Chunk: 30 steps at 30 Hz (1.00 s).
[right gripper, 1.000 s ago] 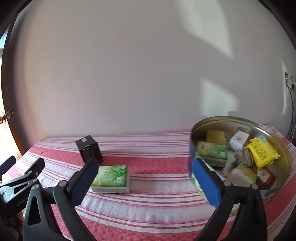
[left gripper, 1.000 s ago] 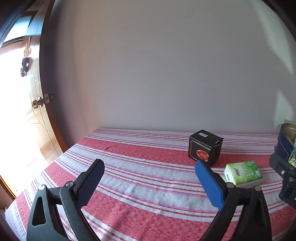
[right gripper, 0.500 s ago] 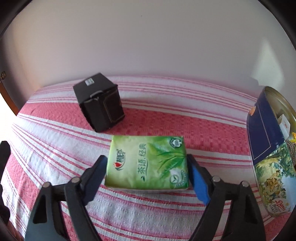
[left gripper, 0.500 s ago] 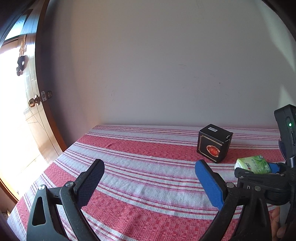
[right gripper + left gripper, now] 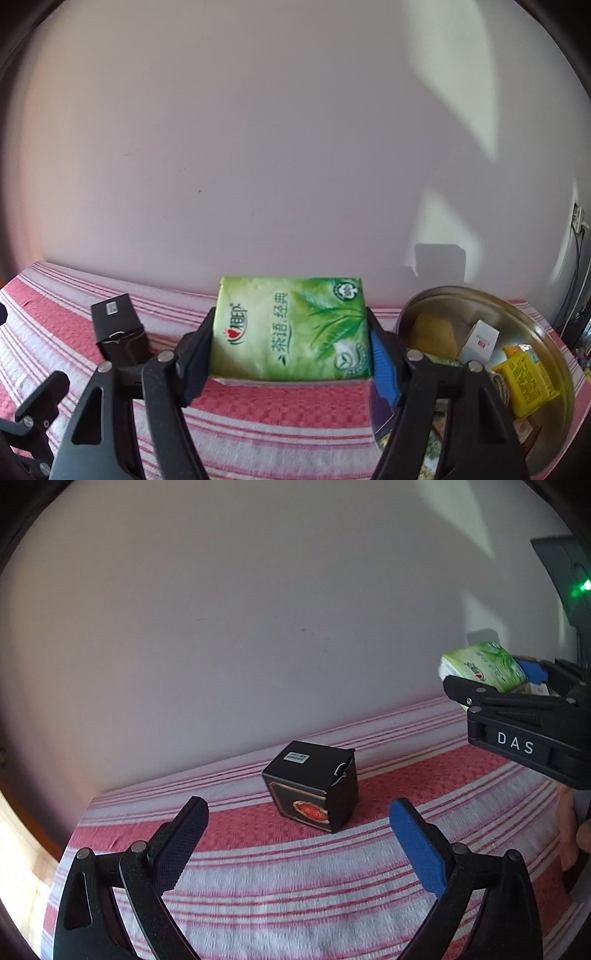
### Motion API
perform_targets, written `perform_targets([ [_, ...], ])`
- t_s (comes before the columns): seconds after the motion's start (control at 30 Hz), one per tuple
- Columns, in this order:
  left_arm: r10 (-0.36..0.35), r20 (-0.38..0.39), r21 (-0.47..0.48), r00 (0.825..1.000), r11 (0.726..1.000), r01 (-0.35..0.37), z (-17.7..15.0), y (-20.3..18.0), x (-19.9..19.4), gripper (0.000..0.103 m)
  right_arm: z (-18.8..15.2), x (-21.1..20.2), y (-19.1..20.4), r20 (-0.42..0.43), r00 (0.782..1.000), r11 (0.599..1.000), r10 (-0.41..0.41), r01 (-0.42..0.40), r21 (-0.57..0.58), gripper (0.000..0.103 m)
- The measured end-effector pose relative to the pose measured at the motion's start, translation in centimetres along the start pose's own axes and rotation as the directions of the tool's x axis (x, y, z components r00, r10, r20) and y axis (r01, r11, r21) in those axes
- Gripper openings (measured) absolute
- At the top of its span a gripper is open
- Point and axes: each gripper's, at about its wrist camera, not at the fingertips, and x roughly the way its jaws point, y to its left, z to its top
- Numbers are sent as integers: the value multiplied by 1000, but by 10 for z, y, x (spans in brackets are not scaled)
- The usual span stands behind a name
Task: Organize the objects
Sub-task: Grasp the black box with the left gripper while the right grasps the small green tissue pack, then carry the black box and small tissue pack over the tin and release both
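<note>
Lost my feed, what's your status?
Right gripper shut on green tissue pack, lifted. Left gripper open, facing black box. Tin ahead, nothing blocking.

Green tissue pack aloft, black box on the cloth, tin half filled

The green tissue pack [image 5: 291, 328] (leaf print, printed face up) is pinched by its two short sides and held clear of the striped cloth. The small black box [image 5: 312, 784], with a red oval emblem on one side and a white label on top, stands upright on the cloth. The round metal tin [image 5: 546, 343] lies open, holding a yellow packet [image 5: 526, 380] and a white carton [image 5: 478, 339].
</note>
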Motion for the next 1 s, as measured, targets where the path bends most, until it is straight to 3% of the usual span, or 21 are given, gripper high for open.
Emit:
perform_targets([
  [0.13, -56, -20, 100, 998, 993, 57, 11, -1, 30, 100, -2, 8, 3, -20, 999, 999, 30, -30, -29, 73],
  [0.23, -73, -101, 153, 992, 984, 88, 15, 1, 60, 100, -1, 16, 6, -30, 998, 998, 54, -55, -22, 73],
  [0.37, -128, -160, 132, 979, 980, 150, 24, 8, 87, 100, 1, 21, 6, -42, 997, 998, 61, -61, 5, 73],
  [0.47, -174, -235, 85, 956, 976, 198, 24, 12, 105, 100, 0, 22, 8, -51, 997, 998, 59, -58, 19, 73],
  [0.5, -158, -265, 82, 951, 979, 185, 23, 12, 111, 96, 0, 22, 8, -52, 997, 998, 59, -58, 22, 73],
  [0.57, -169, -266, 54, 949, 980, 190, 24, 15, 111, 77, 1, 23, 9, -57, 996, 998, 61, -60, 22, 73],
  [0.6, -160, -264, 38, 951, 984, 176, 25, 18, 110, 64, 0, 23, 10, -61, 996, 998, 61, -60, 21, 73],
  [0.67, -95, -281, -14, 955, 995, 95, 23, 24, 110, 64, 0, 22, 10, -64, 996, 998, 58, -57, 23, 73],
  [0.73, -89, -285, -108, 954, 992, 61, 21, 32, 103, 64, 0, 21, 11, -64, 996, 998, 56, -54, 26, 73],
  [0.87, 21, -202, -249, 979, 966, -72, 19, 32, 64, 64, 5, 22, 2, -53, 997, 998, 54, -53, 23, 73],
  [1.0, 136, -235, -251, 962, 948, -195, 10, 5, 33, 64, 4, 18, 2, -37, 997, 998, 63, -62, 28, 73],
])
